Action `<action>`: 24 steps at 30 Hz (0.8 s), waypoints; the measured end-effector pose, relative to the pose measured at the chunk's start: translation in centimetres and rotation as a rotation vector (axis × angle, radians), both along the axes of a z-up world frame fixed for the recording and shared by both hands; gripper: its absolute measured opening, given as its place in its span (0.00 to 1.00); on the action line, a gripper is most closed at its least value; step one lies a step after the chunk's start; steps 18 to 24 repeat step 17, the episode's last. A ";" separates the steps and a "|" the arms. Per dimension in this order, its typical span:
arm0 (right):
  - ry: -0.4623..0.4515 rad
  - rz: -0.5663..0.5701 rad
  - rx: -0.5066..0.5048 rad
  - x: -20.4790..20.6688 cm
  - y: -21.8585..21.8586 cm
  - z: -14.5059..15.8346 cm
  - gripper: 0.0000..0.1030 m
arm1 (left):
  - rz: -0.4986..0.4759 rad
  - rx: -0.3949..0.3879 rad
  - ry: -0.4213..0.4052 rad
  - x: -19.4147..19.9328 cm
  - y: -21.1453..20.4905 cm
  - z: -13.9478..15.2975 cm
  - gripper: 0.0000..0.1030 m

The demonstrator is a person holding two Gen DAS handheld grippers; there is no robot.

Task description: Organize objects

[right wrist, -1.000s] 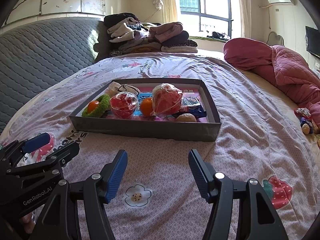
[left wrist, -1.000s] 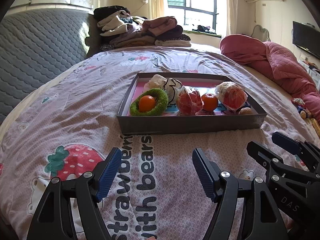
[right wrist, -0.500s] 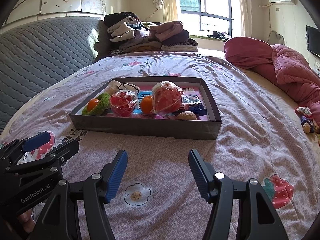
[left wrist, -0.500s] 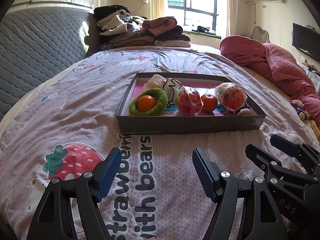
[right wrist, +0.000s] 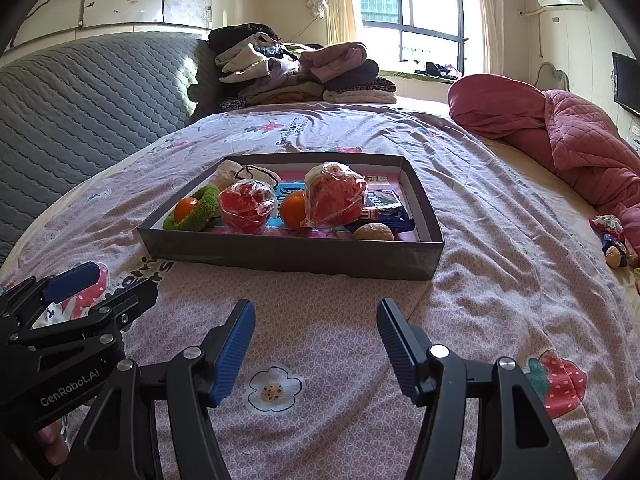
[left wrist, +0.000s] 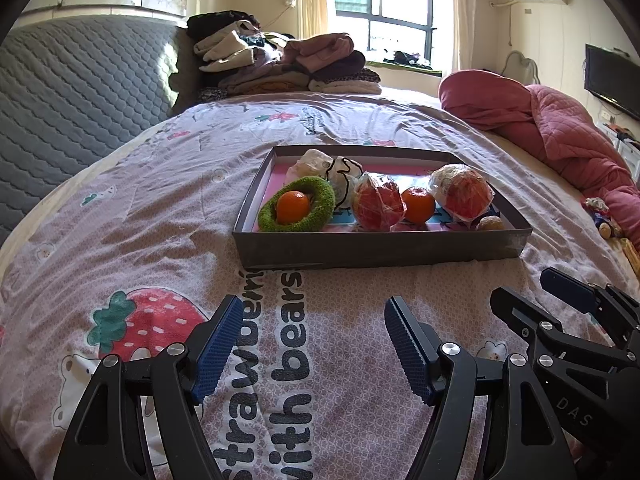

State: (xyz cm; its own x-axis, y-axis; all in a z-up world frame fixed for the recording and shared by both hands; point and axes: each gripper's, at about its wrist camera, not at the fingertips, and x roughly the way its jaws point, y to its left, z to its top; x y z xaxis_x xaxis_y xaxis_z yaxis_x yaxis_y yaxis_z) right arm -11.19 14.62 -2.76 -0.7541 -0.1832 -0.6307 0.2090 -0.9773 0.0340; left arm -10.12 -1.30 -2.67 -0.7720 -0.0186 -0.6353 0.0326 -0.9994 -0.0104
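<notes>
A grey shallow box (left wrist: 380, 246) (right wrist: 288, 256) sits on the bed. In it lie a green fuzzy ring (left wrist: 316, 216) with an orange (left wrist: 293, 207) inside, two red items wrapped in plastic (left wrist: 378, 206) (left wrist: 464, 194), a second orange (left wrist: 418, 205), a white cloth item (left wrist: 320, 164), a walnut (right wrist: 373, 232) and a blue snack packet (right wrist: 382, 210). My left gripper (left wrist: 312, 344) is open and empty, short of the box's near wall. My right gripper (right wrist: 314, 340) is open and empty, beside the left one.
The bed has a pink strawberry-print cover (left wrist: 160, 240). Folded clothes (left wrist: 280, 64) are piled at the far end. A crumpled red quilt (right wrist: 560, 136) lies at the right. Small toys (right wrist: 612, 240) lie near the right edge. A grey padded headboard (left wrist: 72, 92) stands at the left.
Both views have drifted slightly; the box sits a little higher in frame. Both grippers stay open and empty.
</notes>
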 end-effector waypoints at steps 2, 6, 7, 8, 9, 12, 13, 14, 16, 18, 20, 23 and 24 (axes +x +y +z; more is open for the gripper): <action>-0.001 -0.001 0.001 0.0 0.0 0.0 0.61 | 0.000 -0.003 -0.003 -0.1 0.1 -0.1 0.72; -0.002 0.001 -0.004 -0.1 0.0 -0.1 0.61 | -0.006 -0.004 0.000 -0.1 0.1 -0.1 0.72; -0.002 0.000 -0.003 0.0 0.0 0.0 0.61 | -0.006 -0.003 0.003 -0.1 0.1 -0.1 0.72; -0.003 -0.001 -0.004 -0.1 0.0 -0.1 0.61 | -0.007 0.000 0.009 -0.1 0.1 -0.1 0.72; -0.003 0.000 -0.006 -0.1 0.0 -0.1 0.61 | -0.009 0.004 0.014 0.0 0.1 -0.1 0.72; -0.005 -0.001 -0.007 -0.1 0.0 -0.1 0.61 | -0.013 0.025 0.021 0.1 -0.1 0.0 0.72; -0.005 -0.001 -0.006 -0.1 0.0 -0.1 0.61 | -0.011 0.028 0.021 0.2 -0.2 0.0 0.72; -0.004 -0.001 -0.006 -0.1 0.0 -0.1 0.61 | -0.010 0.028 0.020 0.1 -0.2 0.0 0.72; -0.006 0.001 -0.006 -0.1 0.0 -0.1 0.61 | -0.004 0.022 0.012 0.1 -0.2 -0.1 0.72; -0.006 0.001 -0.004 -0.1 0.0 -0.1 0.61 | 0.000 0.019 0.006 0.0 -0.2 -0.2 0.72; -0.006 0.001 -0.004 -0.1 0.0 -0.1 0.61 | 0.000 0.019 0.006 0.0 -0.2 -0.2 0.72; -0.006 0.001 -0.004 -0.1 0.0 -0.1 0.61 | 0.000 0.019 0.006 0.0 -0.2 -0.2 0.72; -0.006 0.001 -0.004 -0.1 0.0 -0.1 0.61 | 0.000 0.019 0.006 0.0 -0.2 -0.2 0.72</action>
